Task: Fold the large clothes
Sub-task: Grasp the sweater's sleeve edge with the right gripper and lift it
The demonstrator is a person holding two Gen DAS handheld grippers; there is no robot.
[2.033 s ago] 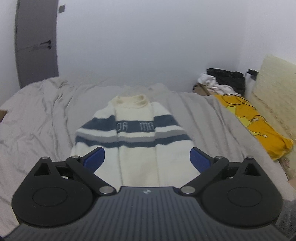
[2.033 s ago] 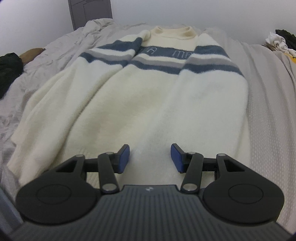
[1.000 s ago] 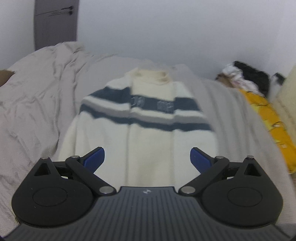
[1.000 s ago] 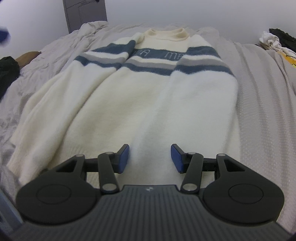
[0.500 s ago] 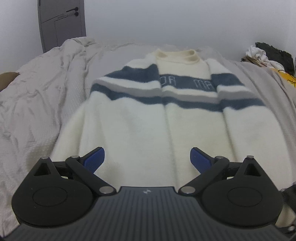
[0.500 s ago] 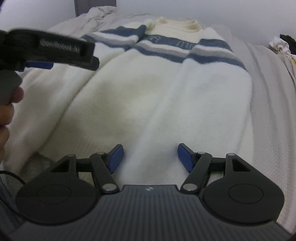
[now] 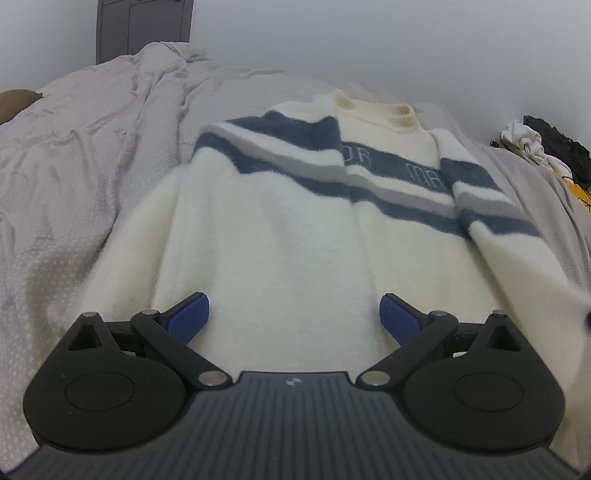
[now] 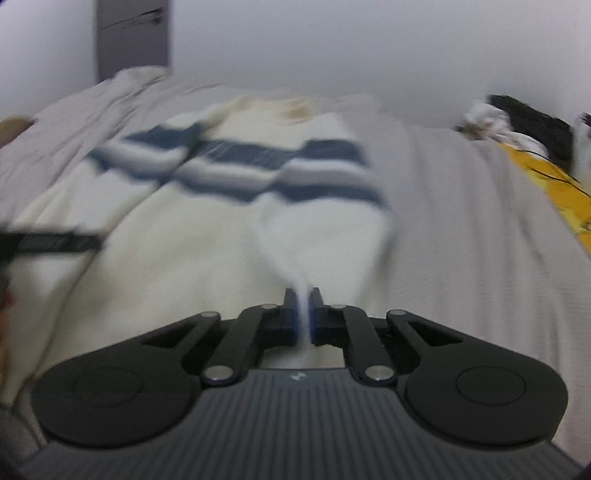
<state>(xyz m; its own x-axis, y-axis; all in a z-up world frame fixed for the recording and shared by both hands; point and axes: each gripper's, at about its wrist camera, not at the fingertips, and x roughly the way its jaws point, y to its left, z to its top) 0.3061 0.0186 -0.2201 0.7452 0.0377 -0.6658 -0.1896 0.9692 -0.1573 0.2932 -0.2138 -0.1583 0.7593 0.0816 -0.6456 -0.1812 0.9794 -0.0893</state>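
Observation:
A cream sweater with navy and grey chest stripes lies flat on the grey bed, collar far from me, both sleeves folded in over the body. My left gripper is open, low over the sweater's lower left part, with nothing between its blue pads. My right gripper is shut on a pinch of the sweater's lower right hem, which rises in a ridge toward the jaws. That view is motion-blurred. The left gripper shows as a dark bar at its left edge.
The grey bedspread is rumpled at left and back. A yellow cloth and a pile of white and black clothes lie at the far right. A grey door stands behind the bed.
My right gripper has closed from open onto the sweater's lower hem and shifted right. My left gripper has dropped closer to the sweater and stays open.

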